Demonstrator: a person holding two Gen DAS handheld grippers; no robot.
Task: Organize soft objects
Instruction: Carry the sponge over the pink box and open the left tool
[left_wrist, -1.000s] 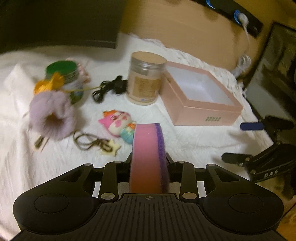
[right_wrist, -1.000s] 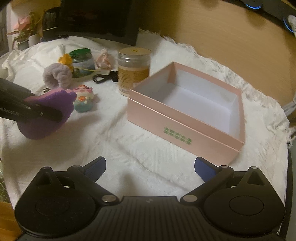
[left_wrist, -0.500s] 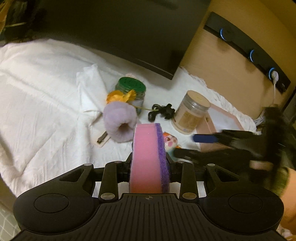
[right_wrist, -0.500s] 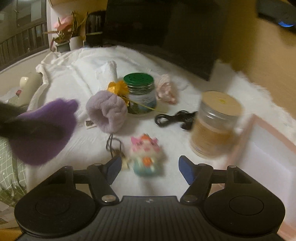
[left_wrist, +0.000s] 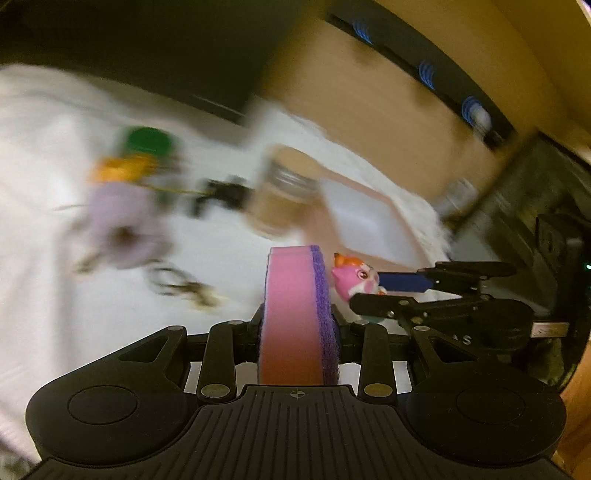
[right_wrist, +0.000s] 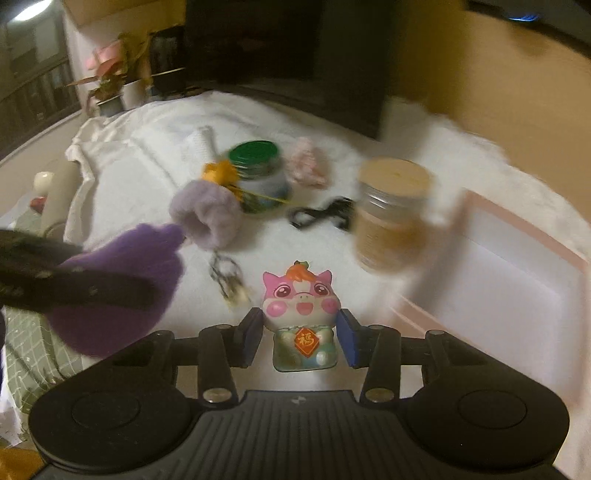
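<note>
My left gripper (left_wrist: 298, 325) is shut on a pink and purple sponge (left_wrist: 291, 314), held upright above the white cloth; the sponge also shows as a purple shape at the left of the right wrist view (right_wrist: 122, 284). My right gripper (right_wrist: 300, 338) is shut on a pink pig squishy toy (right_wrist: 301, 314); the toy also shows in the left wrist view (left_wrist: 352, 278), just right of the sponge. A fluffy lilac scrunchie (right_wrist: 207, 214) lies on the cloth. The open pink box (right_wrist: 517, 266) stands at the right.
A wooden-lidded jar (right_wrist: 391, 214), a green-lidded jar (right_wrist: 258, 173), a black cable (right_wrist: 321, 216), a key ring (right_wrist: 227, 278) and a pink cloth bundle (right_wrist: 308, 168) lie on the white cloth. A dark monitor (right_wrist: 288, 48) stands behind.
My right gripper has closed on the pig toy and lifted it off the cloth. Both views are swinging to the right. My left gripper still holds the sponge.
</note>
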